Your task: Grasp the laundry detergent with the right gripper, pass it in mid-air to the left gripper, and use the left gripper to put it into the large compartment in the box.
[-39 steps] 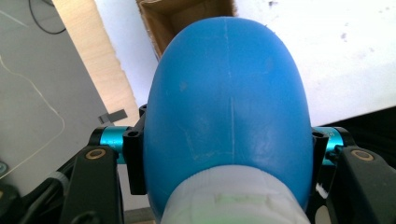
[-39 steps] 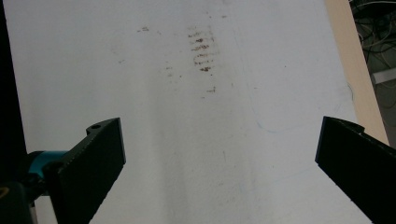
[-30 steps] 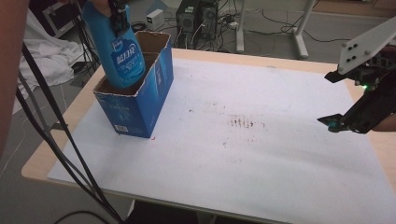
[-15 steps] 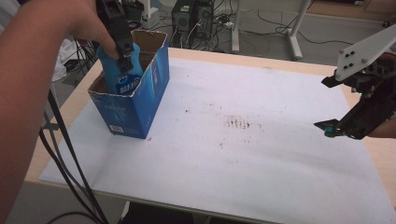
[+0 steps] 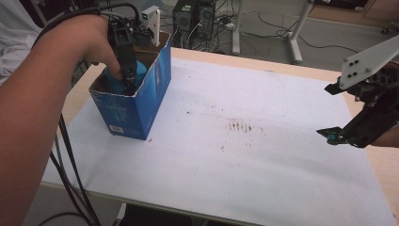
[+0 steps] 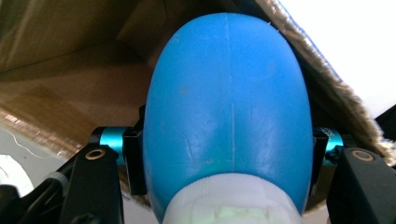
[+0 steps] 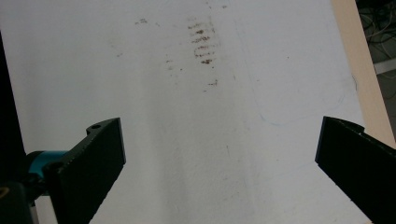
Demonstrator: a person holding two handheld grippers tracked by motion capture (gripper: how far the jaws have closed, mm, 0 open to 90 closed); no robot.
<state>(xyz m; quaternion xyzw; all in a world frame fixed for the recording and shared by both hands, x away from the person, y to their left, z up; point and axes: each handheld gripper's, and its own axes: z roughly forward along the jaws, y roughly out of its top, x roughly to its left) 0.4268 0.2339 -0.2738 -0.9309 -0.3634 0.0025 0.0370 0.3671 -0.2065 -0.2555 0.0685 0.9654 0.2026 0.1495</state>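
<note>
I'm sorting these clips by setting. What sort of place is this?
Probably a lab or workshop, not a home. Computer towers and loose cables sit on the floor behind the table, whose stained white sheet looks like a test surface, and the person works with hand-held grippers.

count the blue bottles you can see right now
1. The blue bottle stands inside the open blue cardboard box at the table's far left, gripped by the left tool. The box walls could hide others.
</note>
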